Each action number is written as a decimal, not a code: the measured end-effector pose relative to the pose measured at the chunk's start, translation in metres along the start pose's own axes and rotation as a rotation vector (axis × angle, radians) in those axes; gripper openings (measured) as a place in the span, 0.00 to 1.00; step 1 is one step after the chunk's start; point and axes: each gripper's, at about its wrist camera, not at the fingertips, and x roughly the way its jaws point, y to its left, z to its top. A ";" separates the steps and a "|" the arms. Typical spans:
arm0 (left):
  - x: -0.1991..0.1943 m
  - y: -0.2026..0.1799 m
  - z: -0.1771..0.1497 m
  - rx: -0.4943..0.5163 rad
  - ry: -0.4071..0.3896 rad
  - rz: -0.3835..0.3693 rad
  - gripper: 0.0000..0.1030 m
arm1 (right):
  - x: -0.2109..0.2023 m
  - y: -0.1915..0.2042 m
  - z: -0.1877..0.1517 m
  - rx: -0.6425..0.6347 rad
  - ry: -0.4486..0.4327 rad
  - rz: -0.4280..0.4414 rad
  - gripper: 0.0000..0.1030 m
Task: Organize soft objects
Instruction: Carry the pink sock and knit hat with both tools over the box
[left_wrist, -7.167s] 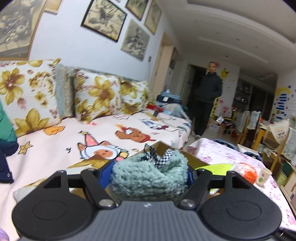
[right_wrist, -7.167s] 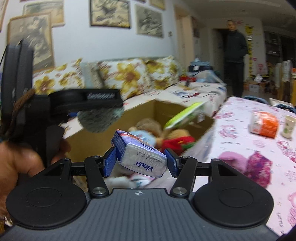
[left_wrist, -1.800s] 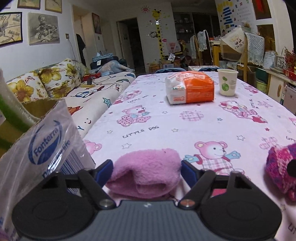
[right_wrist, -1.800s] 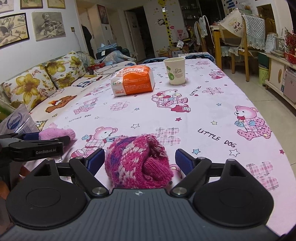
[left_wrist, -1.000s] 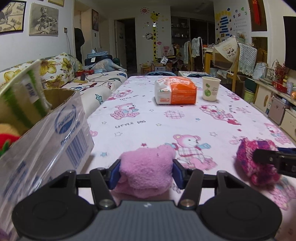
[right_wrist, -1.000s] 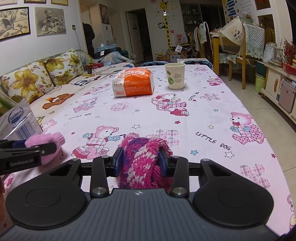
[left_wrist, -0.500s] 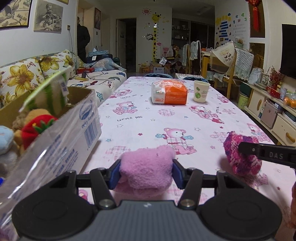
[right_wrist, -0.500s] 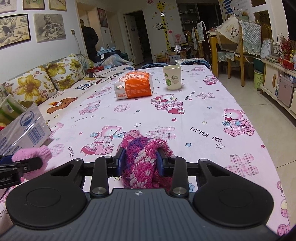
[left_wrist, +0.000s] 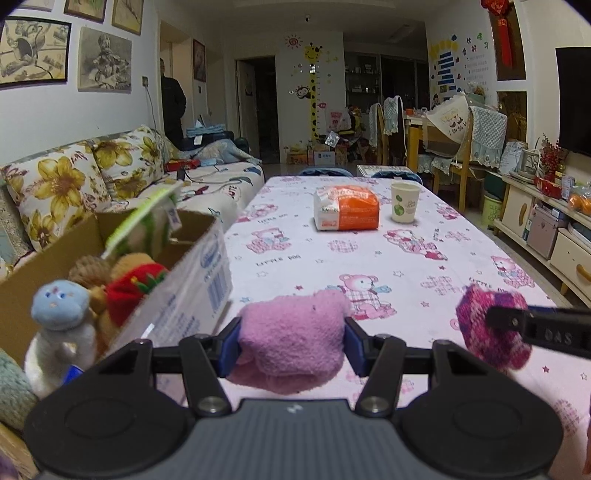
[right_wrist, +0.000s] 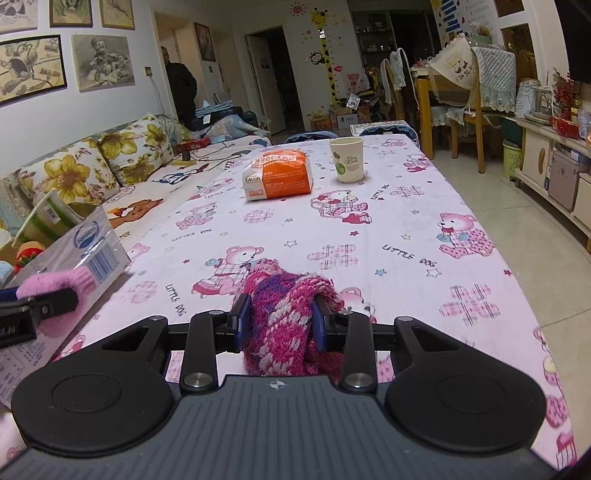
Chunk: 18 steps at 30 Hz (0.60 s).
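Note:
My left gripper (left_wrist: 291, 343) is shut on a folded pink fleece piece (left_wrist: 291, 332), held just above the tablecloth beside the open cardboard box (left_wrist: 22, 295). The box holds several plush toys, among them a blue-headed one (left_wrist: 59, 306) and a red one (left_wrist: 133, 291). My right gripper (right_wrist: 280, 321) is shut on a pink-and-purple knitted piece (right_wrist: 284, 314), squeezed narrow between the pads. The knitted piece (left_wrist: 487, 325) also shows at the right of the left wrist view. At the left edge of the right wrist view are the fleece piece (right_wrist: 62, 288) and the box (right_wrist: 92, 243).
An orange tissue pack (left_wrist: 347, 208) and a paper cup (left_wrist: 404, 203) stand far down the table (left_wrist: 424, 266) with its pink bear cloth. A sofa with floral cushions (left_wrist: 55, 184) runs behind the box. A person (left_wrist: 173, 107) stands by the far doorway.
Both grippers closed on their pieces and lifted them. The left one has swung toward the box, whose toys now show. The right pads have squeezed the knitted piece tighter.

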 end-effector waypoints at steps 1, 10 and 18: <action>-0.002 0.001 0.001 0.002 -0.006 0.004 0.54 | -0.002 0.000 0.000 0.005 -0.002 0.000 0.40; -0.019 0.010 0.011 0.027 -0.062 0.041 0.55 | -0.018 0.005 -0.003 0.029 -0.013 0.010 0.40; -0.031 0.025 0.018 0.029 -0.101 0.066 0.55 | -0.022 0.018 -0.004 0.056 -0.024 0.029 0.40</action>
